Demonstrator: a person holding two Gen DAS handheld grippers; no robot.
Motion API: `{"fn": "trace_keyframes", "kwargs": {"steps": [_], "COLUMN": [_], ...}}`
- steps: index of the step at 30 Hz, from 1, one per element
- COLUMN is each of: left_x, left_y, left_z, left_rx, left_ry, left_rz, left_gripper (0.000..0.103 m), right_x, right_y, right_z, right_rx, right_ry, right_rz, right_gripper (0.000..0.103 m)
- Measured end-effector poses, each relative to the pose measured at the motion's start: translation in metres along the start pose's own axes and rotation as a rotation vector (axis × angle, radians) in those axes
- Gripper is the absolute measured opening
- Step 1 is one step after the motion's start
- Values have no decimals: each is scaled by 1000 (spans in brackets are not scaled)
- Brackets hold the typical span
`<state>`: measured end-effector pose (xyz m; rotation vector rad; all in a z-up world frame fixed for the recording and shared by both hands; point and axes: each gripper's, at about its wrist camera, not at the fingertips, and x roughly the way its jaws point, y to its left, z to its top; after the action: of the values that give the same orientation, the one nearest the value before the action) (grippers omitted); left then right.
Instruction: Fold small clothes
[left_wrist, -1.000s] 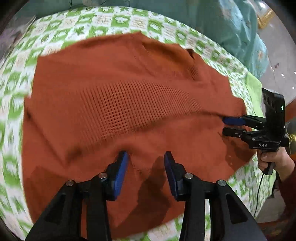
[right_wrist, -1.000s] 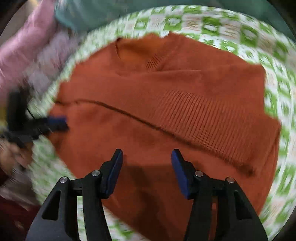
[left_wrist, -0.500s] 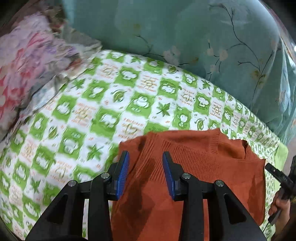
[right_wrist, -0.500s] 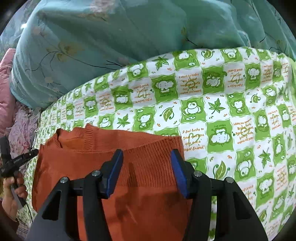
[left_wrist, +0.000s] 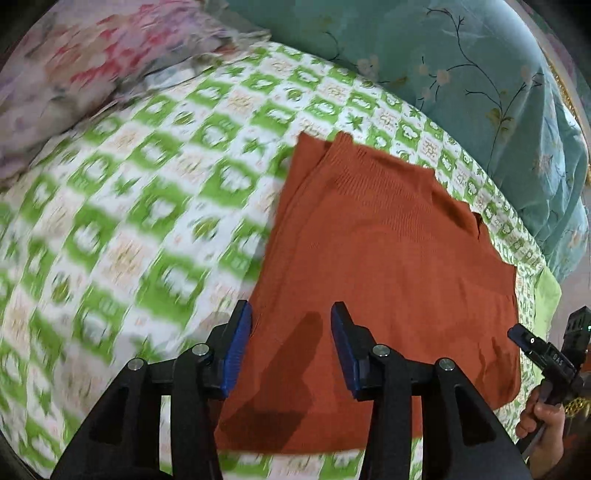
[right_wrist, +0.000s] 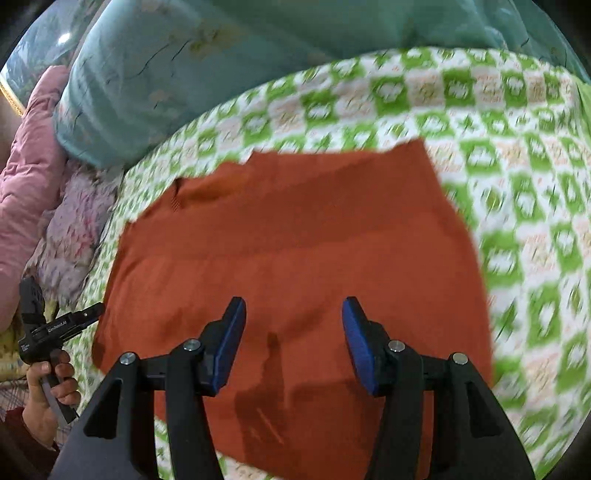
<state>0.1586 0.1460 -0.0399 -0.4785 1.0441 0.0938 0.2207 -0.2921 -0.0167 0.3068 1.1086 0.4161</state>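
Note:
A rust-orange knit sweater (left_wrist: 388, 266) lies folded into a rough rectangle on the green-and-white patterned sheet (left_wrist: 129, 229). It also shows in the right wrist view (right_wrist: 295, 240). My left gripper (left_wrist: 290, 345) is open and empty, held above the sweater's near left edge. My right gripper (right_wrist: 293, 345) is open and empty above the sweater's near edge. Each gripper shows at the side of the other view: the right one (left_wrist: 532, 343), the left one (right_wrist: 79, 319).
A teal flowered quilt (left_wrist: 461, 74) is bunched along the far side of the bed, also in the right wrist view (right_wrist: 221, 55). A floral pillow (left_wrist: 74, 55) lies at the far left. A pink quilt (right_wrist: 26, 166) lies beyond the left gripper.
Both grippers have pulled back toward the near edge after reaching to the far edge of the sweater. The sweater now lies as a smaller folded rectangle. Both stay open.

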Motion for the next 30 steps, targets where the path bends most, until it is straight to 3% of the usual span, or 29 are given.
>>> {"fn": "trace_keyframes", "kwargs": {"steps": [9, 18, 25, 30], "left_x": [-31, -34, -18, 0], "left_y": [26, 28, 24, 41], "left_z": [-42, -75, -86, -80], "left_rx": [-74, -99, -175, -353], "left_ry": [20, 65, 94, 31], "left_rz": [-11, -39, -120, -224], "left_gripper": [54, 60, 64, 65], "right_x": [-6, -15, -23, -28], "right_y": [34, 47, 47, 44], "right_z": [-43, -69, -79, -83], "right_rx": [5, 9, 3, 5], "right_ry": [44, 68, 72, 73], "right_rz": [54, 56, 52, 48], "right_gripper": [56, 56, 56, 56]}}
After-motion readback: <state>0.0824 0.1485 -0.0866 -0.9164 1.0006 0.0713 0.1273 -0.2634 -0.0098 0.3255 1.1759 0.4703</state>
